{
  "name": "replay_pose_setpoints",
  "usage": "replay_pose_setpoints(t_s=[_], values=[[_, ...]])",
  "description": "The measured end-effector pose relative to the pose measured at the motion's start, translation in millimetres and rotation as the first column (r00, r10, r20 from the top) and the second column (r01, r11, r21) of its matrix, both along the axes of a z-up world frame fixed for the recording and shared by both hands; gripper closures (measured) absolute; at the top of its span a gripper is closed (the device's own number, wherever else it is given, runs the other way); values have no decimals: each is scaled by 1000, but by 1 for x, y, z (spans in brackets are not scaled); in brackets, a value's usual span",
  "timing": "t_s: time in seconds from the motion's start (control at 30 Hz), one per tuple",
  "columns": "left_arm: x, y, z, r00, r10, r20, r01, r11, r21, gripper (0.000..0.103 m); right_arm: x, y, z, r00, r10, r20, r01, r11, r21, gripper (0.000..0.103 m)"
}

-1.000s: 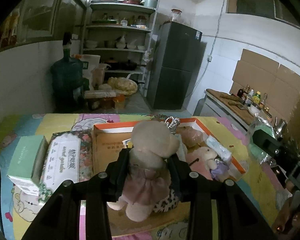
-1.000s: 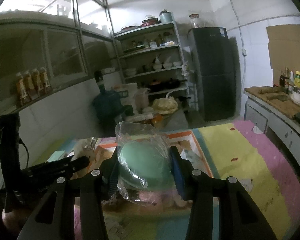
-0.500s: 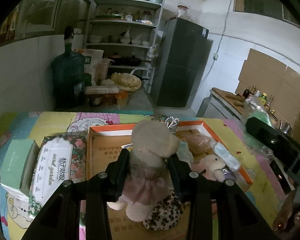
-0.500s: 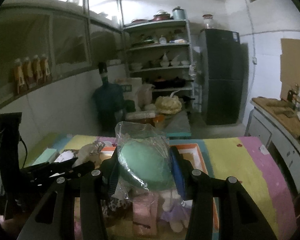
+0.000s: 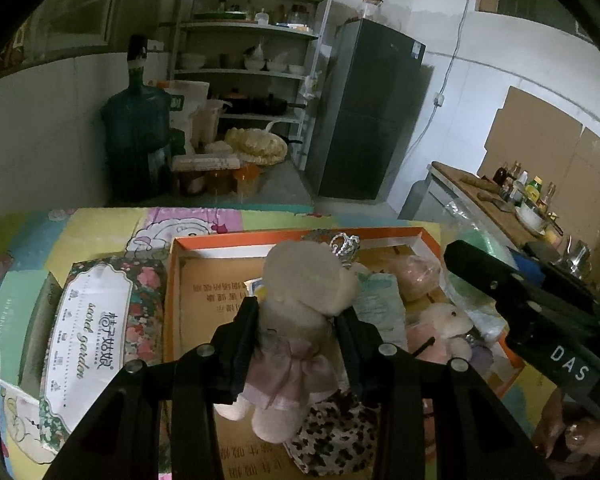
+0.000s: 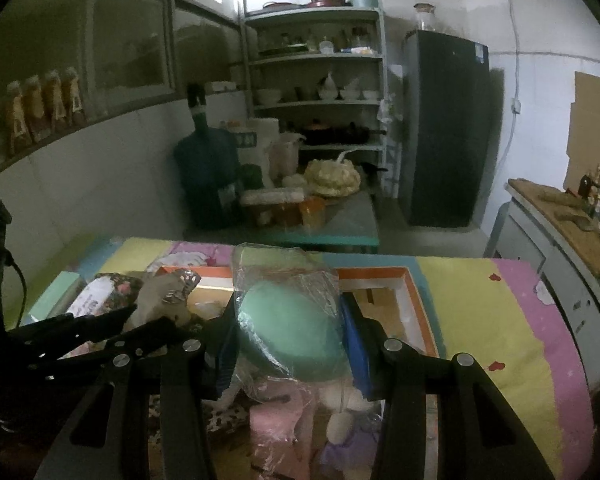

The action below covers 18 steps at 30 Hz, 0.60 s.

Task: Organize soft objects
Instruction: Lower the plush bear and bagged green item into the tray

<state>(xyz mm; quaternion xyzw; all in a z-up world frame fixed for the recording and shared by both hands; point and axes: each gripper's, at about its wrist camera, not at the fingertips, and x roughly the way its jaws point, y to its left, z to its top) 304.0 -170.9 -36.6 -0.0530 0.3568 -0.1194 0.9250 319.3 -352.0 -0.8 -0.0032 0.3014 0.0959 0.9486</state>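
Observation:
My left gripper (image 5: pixel 298 320) is shut on a beige plush doll (image 5: pixel 304 292) in a pink dress and holds it above an orange-rimmed cardboard box (image 5: pixel 236 240). My right gripper (image 6: pixel 290 328) is shut on a green soft object in a clear plastic bag (image 6: pixel 292 332), held above the right half of the same box (image 6: pixel 416 304). The box holds several soft toys, among them a white plush (image 5: pixel 444 320), a pink packet (image 6: pixel 280 428) and a leopard-print pouch (image 5: pixel 336 440). The right gripper shows at the right of the left wrist view (image 5: pixel 520 300).
A floral tissue pack (image 5: pixel 96 336) and a green box (image 5: pixel 16 312) lie left of the cardboard box on a colourful tablecloth (image 6: pixel 480 320). Beyond the table stand a water jug (image 5: pixel 136 128), shelves (image 5: pixel 252 52) and a dark fridge (image 5: pixel 364 112). A counter with bottles (image 5: pixel 516 196) is right.
Both grippers have tilted down and moved closer over the box, each still holding its object. The right gripper has come further in over the box's right side.

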Motion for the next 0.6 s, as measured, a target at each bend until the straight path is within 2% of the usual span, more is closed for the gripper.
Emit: replay_pose_setpoints(t_s=[0.6], values=[[14,-8,-10,1000,-23,-16,23,1000,10,64,17,-5,-20,998,-1,-68,2,1000,21,55]])
